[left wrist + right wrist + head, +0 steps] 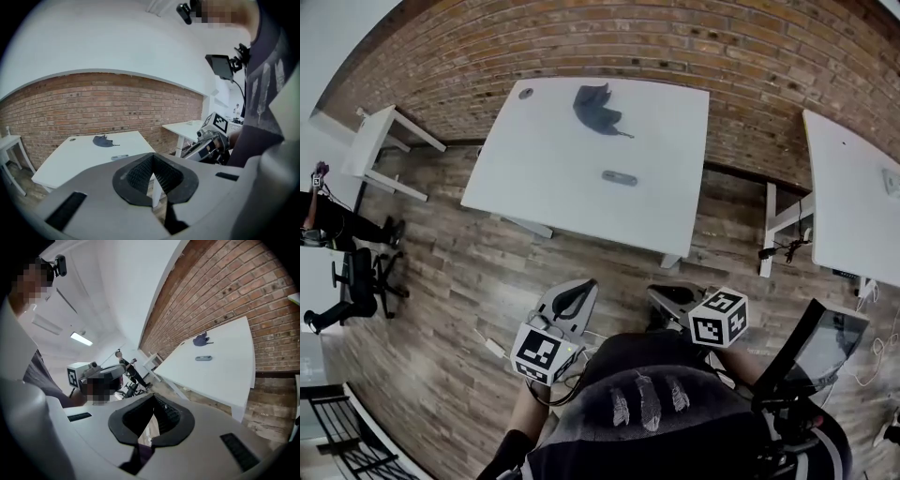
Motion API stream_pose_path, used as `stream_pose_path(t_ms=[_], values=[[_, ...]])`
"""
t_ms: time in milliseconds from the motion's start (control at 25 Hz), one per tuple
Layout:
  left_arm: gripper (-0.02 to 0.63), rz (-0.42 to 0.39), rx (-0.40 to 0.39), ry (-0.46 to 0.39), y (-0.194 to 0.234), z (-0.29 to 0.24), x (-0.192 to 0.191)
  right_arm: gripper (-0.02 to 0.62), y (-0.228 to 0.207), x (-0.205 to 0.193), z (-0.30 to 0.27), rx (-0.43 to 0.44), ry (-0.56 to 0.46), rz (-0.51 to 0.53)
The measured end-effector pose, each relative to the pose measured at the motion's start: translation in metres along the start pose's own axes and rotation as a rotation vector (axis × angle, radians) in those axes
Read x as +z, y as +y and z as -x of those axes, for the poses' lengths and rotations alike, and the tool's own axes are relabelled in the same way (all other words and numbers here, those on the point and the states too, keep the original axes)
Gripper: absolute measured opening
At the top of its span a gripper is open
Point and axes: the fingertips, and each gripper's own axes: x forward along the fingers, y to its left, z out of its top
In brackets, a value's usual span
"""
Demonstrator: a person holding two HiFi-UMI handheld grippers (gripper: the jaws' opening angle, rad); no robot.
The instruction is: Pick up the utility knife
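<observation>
Utility knife point(620, 177) — a small grey bar — is seen lying flat near the middle of the white table point(534, 178), well apart from both grippers and touched by neither. A red brick wall point(694, 47) is shown behind the table, and a wood-plank floor point(469, 281) is spread in front of it. A 2nd white table point(848, 206) is placed to the right by the wall, and a smaller white table point(380, 141) to the left. Another person in black point(328, 225) and a black office chair point(364, 277) are seen at the far left edge. The left gripper point(578, 286) and the right gripper point(661, 292) are held side by side low in the head view, close to the wearer's body and short of the table's near edge, each pointed toward the table. In the left gripper view the 2 jaws are shown pressed together with nothing between them, and the knife is seen far beyond on the tabletop. In the right gripper view the jaws are likewise closed and empty. A dark crumpled thing point(598, 110) is laid farther back on the table, beyond the knife and apart from it — what it is cannot be told. A small round cap point(525, 93) is set in the table's far left corner.
</observation>
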Motion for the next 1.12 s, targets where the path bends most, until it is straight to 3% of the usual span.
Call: stream_pose_path(t_ms=[280,480,680,800,960,1000,1120], values=[[-0.002,-0.019,0.033,0.029,0.007,-0.030,0.016,-0.002,-0.029,0.036,-0.003,0.051,0.001,0.036],[-0.002,-0.064,0.042,0.023,0.024,-0.050,0.030,-0.002,-0.049,0.046,0.001,0.016,-0.012,0.013],[-0.002,-0.122,-0.002,0.014,0.041,-0.076,0.034,-0.002,-0.063,0.042,-0.006,-0.028,0.024,0.001],[-0.002,-0.211,-0.038,0.038,0.057,-0.097,0.032,-0.002,-0.077,0.056,-0.006,-0.091,0.025,0.015],[0.000,-0.446,-0.141,0.146,0.081,-0.127,0.019,-0.002,-0.093,0.079,-0.018,-0.177,0.014,0.023],[0.054,-0.498,-0.168,0.174,0.088,-0.135,0.016,-0.002,-0.094,0.085,-0.023,-0.194,0.014,0.031],[0.112,-0.582,-0.230,0.216,0.111,-0.160,0.012,-0.002,-0.098,0.100,-0.033,-0.246,0.026,0.045]])
